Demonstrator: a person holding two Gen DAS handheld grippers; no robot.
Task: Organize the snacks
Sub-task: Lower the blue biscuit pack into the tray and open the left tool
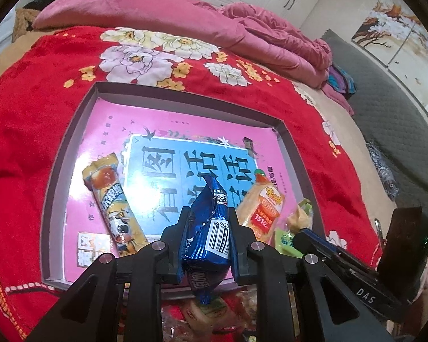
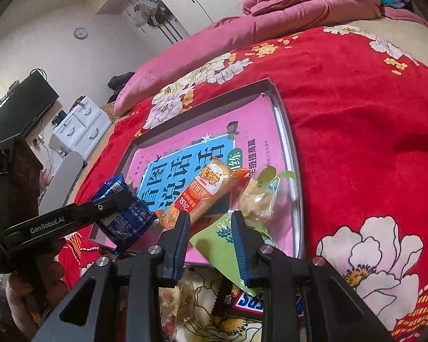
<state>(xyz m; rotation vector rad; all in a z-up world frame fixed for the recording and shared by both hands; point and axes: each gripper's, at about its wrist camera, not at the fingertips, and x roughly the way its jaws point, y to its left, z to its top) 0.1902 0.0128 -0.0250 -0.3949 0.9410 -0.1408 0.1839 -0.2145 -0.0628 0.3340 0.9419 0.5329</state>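
Red floral bedding carries the grey-rimmed box, a catch-all for loose snacks. Nearest, the left gripper pinches a blue foil packet above the box's near edge, probably to drop it inside. The right gripper holds a green-wrapped snack at the box's five o'clock corner. Farther in, the orange rice-cracker pack lies at three o'clock and the yellow stick pack at nine.
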